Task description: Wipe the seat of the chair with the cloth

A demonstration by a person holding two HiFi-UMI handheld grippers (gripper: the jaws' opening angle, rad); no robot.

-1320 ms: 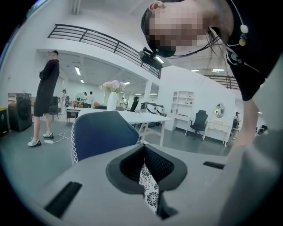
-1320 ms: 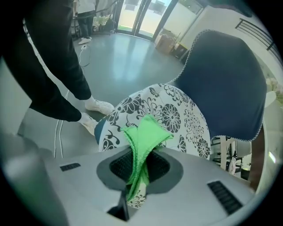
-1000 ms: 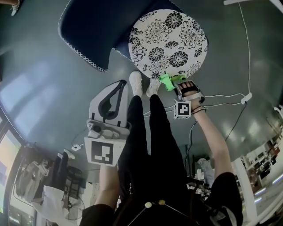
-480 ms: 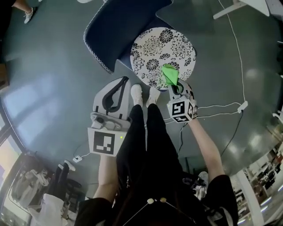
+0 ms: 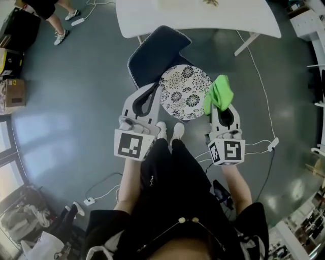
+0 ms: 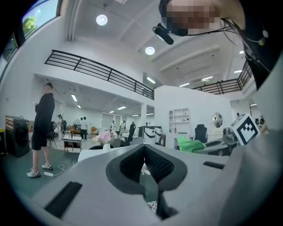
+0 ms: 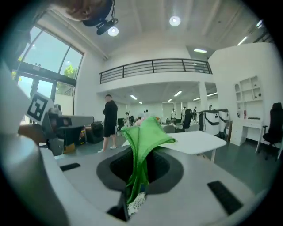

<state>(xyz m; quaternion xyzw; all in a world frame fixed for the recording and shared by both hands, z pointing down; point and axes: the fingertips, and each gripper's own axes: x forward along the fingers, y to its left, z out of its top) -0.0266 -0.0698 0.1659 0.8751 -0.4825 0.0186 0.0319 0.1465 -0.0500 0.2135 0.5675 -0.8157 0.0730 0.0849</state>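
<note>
The chair has a round seat [image 5: 185, 91] with a black-and-white flower print and a dark blue back [image 5: 155, 53]; it stands on the floor in front of my feet. A green cloth [image 5: 219, 94] hangs bunched from my right gripper [image 5: 220, 105], which is shut on it and held up in the air to the right of the seat, off its surface. In the right gripper view the cloth [image 7: 143, 137] stands up between the jaws of the right gripper [image 7: 140, 154]. My left gripper [image 5: 153, 89] is raised over the seat's left edge, shut and holding nothing [image 6: 144, 146].
A white table [image 5: 198, 15] stands just behind the chair. A person [image 5: 45, 10] stands at the far left, with a cardboard box [image 5: 12, 89] on the floor by the left edge. White cables [image 5: 264, 91] run over the grey floor at the right.
My right gripper has lifted the green cloth off the seat's front edge, up and to the right. Both grippers have risen, and the chair now lies farther below.
</note>
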